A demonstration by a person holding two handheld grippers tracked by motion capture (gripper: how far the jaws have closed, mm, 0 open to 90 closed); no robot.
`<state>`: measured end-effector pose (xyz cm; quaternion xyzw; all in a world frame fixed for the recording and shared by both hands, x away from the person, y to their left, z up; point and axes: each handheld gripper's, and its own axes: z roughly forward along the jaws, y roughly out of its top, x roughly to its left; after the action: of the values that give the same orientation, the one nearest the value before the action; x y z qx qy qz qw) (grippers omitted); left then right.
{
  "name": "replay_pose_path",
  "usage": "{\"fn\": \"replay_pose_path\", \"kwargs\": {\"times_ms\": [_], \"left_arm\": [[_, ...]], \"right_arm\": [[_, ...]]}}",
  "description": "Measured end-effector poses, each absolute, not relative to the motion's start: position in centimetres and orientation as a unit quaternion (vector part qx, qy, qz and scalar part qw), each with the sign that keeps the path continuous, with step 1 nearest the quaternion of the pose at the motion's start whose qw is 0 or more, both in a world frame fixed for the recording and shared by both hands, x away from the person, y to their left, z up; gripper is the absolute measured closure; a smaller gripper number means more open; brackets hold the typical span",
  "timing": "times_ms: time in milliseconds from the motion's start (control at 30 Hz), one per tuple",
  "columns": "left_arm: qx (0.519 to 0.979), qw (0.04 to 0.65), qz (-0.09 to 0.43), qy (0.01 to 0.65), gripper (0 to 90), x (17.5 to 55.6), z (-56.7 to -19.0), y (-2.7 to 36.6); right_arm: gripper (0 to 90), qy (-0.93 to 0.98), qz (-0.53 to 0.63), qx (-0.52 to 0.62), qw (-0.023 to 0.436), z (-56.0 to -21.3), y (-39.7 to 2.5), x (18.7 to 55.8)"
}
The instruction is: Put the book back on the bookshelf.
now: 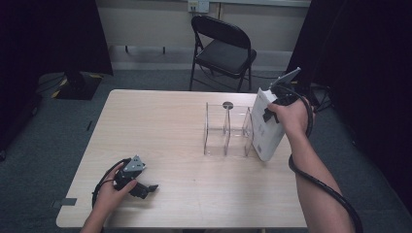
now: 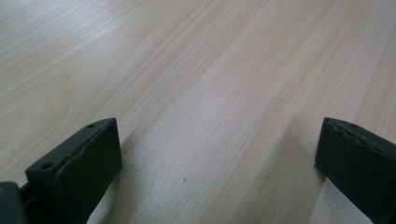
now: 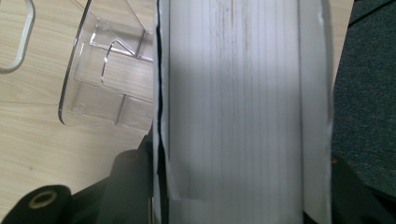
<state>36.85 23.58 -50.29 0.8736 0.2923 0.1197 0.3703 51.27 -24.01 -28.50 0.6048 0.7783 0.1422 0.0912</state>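
The tabletop is carrying a clear acrylic rack with upright dividers, sitting toward the far right. Just right of it, the book is being held tilted, its bottom corner down near the tabletop beside the rack's right end and its top leaning away to the right. It's a white-covered book, and in the right gripper view its page block is running straight up between the jaws, with the rack's base off to the left.

The right gripper is clamping the book near its top edge, jaws squeezing both covers. The left gripper is sitting at the near left of the tabletop, well apart from everything, jaws spread wide with nothing between them and bare wood ahead of it in its own view.

The step looks like slotting the book into one of the rack's compartments, probably the rightmost one. To do that well, the person is going to want the book upright first, spine or bottom edge parallel to the dividers, then lift it clear over the end wall rather than dragging it sideways. That rack looks light and would likely skid or tip if bumped. Lowering slowly, and only letting go once the book is resting on the base, seems the safe way. The idle left gripper could steady the rack if it starts sliding.
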Motion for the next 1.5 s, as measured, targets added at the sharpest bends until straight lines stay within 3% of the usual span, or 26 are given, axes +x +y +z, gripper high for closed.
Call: {"fn": "replay_pose_path", "kwargs": {"times_ms": [1500], "left_arm": [[0.874, 0.371, 0.119, 0.29, 0.0, 36.9, -50.3, 23.6]], "right_arm": [[52.7, 0.749, 0.148, 0.638, 0.101, -30.2, -23.4, 52.6]]}}
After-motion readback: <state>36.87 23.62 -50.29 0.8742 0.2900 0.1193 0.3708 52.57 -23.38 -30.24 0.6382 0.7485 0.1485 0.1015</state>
